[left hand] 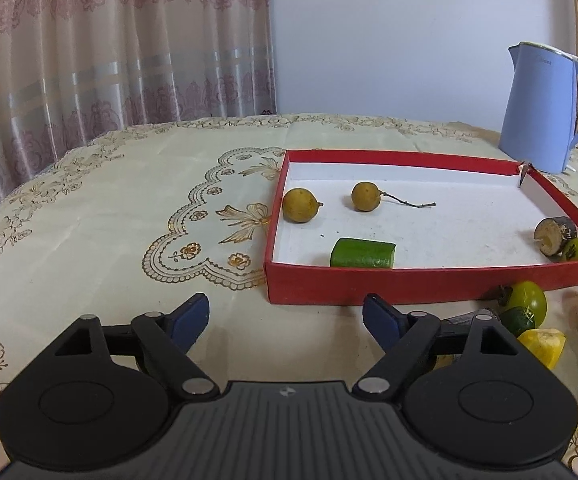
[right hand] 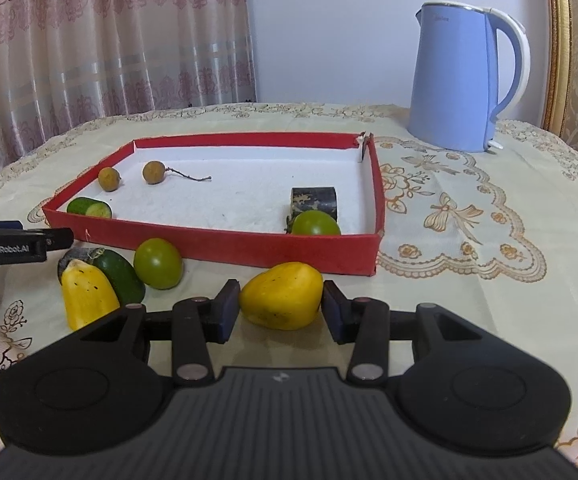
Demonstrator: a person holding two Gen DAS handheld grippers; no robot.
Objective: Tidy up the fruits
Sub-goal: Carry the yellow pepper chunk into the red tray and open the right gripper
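A red tray [right hand: 225,246] with a white floor holds two brown longans [right hand: 109,179], a cucumber piece [right hand: 89,207], a dark log piece [right hand: 315,200] and a green fruit [right hand: 315,224]. In front of the tray lie a yellow piece [right hand: 87,300], a dark green piece [right hand: 123,274] and a green fruit [right hand: 157,263]. My right gripper [right hand: 281,306] has a yellow fruit [right hand: 283,295] between its pads, both pads touching it. My left gripper [left hand: 287,320] is open and empty just before the tray [left hand: 409,284]; it shows at the left in the right wrist view [right hand: 21,240].
A blue electric kettle [right hand: 457,80] stands on the table behind the tray's far right corner. An embroidered cream tablecloth [right hand: 469,208] covers the table. A curtain hangs behind at the left, a gold frame at the right.
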